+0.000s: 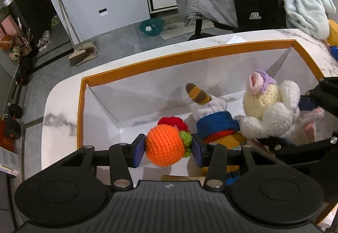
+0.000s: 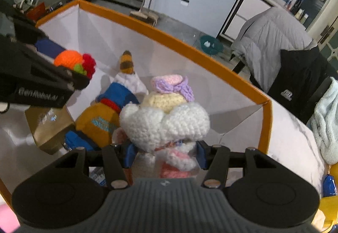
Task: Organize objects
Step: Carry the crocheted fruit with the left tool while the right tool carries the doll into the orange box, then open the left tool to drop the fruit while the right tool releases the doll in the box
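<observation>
While both grippers hang over the orange-rimmed box (image 1: 186,54) on the marble worktop (image 1: 57,121), the left gripper (image 1: 168,152), jaws clamped on a round orange crochet toy (image 1: 163,147), and the right gripper (image 2: 165,154), jaws pinching a fluffy white crochet doll (image 2: 164,125), risk colliding; soft yarn may snag.

Two hand-held grippers tilt steeply downward, side by side. The left hand-held gripper (image 1: 168,149) has its blue pads (image 1: 138,153) pressed against both sides of an orange crocheted toy (image 1: 163,146). The right hand-held gripper (image 2: 165,156) holds a white crocheted doll (image 2: 164,125) between its blue pads (image 2: 129,154), which close on the doll's lower body.
</observation>
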`<state>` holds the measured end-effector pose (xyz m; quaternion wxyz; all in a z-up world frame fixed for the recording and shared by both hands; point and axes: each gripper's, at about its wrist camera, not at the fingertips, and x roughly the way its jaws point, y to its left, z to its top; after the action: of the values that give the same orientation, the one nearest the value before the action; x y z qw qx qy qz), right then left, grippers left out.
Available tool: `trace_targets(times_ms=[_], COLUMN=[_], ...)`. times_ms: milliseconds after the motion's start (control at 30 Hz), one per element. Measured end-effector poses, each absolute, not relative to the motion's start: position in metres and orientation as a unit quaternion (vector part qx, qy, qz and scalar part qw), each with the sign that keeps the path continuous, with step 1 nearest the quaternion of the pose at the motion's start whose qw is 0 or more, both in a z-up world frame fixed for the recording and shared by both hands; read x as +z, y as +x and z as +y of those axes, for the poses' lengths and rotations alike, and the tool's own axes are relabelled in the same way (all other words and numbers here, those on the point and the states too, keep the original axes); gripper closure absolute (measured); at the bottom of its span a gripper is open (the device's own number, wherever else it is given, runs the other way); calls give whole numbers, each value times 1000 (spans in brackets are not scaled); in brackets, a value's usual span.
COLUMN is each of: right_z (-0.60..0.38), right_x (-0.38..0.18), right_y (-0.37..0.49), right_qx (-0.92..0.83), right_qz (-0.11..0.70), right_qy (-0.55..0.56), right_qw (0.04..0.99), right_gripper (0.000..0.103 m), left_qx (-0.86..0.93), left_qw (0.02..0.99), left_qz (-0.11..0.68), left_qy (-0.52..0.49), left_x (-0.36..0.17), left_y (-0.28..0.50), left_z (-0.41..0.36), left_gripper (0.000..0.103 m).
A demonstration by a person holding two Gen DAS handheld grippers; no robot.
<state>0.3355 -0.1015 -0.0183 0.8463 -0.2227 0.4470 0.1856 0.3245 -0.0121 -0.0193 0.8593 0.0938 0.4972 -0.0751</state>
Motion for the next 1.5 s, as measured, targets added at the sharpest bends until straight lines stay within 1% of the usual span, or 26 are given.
trace_targets(times_ms=[333, 433, 467, 700, 900, 1200, 1500], right_z=[-98, -97, -97, -97, -108, -125, -140], right_x=[-20, -21, -20, -18, -8, 24, 58], right_y=[335, 334, 334, 334, 341, 335, 302], right_qx=[190, 190, 190, 180, 152, 149, 161], right_qz=[458, 458, 458, 453, 431, 409, 390], right_qy=[-234, -233, -231, -228, -212, -182, -175], right_qw=[836, 837, 837, 843, 864, 882, 890], right_gripper=[43, 42, 41, 39, 37, 37, 37], left_qx=[-70, -68, -68, -69, -70, -77, -91], left_qw=[846, 848, 848, 850, 851, 861, 877], left_qz=[518, 516, 515, 512, 509, 493, 461], left_qy=[102, 102, 103, 104, 104, 102, 97], left_x=[-33, -32, -32, -31, -29, -8, 34], left_y=[327, 325, 325, 325, 323, 309, 275], left_z=[-16, -16, -16, -17, -17, -16, -8], left_gripper=[48, 42, 42, 42, 42, 42, 42])
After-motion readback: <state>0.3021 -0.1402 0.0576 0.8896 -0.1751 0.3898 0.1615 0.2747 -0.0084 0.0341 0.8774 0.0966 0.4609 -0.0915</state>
